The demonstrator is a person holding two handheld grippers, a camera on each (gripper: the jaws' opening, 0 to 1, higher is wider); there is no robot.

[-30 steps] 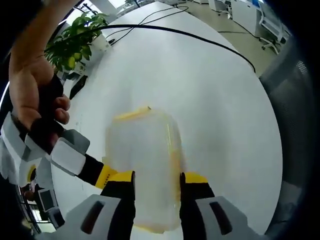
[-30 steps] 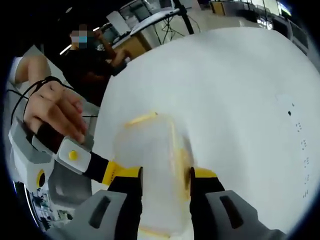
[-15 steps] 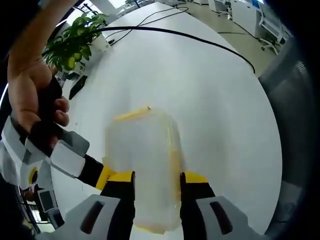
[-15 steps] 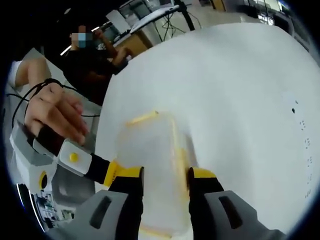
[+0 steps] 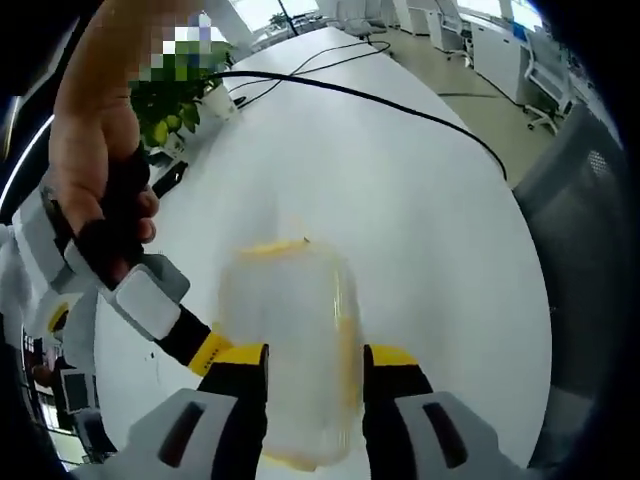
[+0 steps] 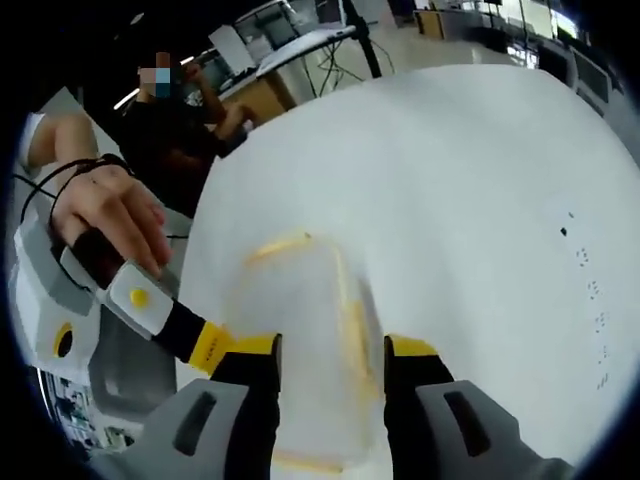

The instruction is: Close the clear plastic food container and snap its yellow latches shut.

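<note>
The clear plastic food container (image 5: 295, 330) lies lid-down-flat on the white table (image 5: 400, 180), blurred, with yellow latches (image 5: 275, 246) at its far end and along its right side. My left gripper (image 5: 315, 360) is open, its yellow-tipped jaws standing over the container's near end. The right gripper (image 5: 208, 346), held by a hand (image 5: 100, 170), reaches in from the left against the container's side. In the right gripper view the container (image 6: 305, 310) sits between the open right gripper (image 6: 332, 350) jaws, with a yellow latch (image 6: 352, 325) on its right. The left gripper (image 6: 205, 345) comes in from the left.
A potted plant (image 5: 175, 95) stands at the table's far left, and a black cable (image 5: 400, 100) runs across the far side. A seated person (image 6: 190, 110) and desks are beyond the table (image 6: 450, 180) edge. Small dark marks (image 6: 585, 265) dot the table's right.
Both views have shifted slightly and the container now looks blurred. The hand with the other gripper sits a little higher in the left gripper view. The jaws keep the same spacing.
</note>
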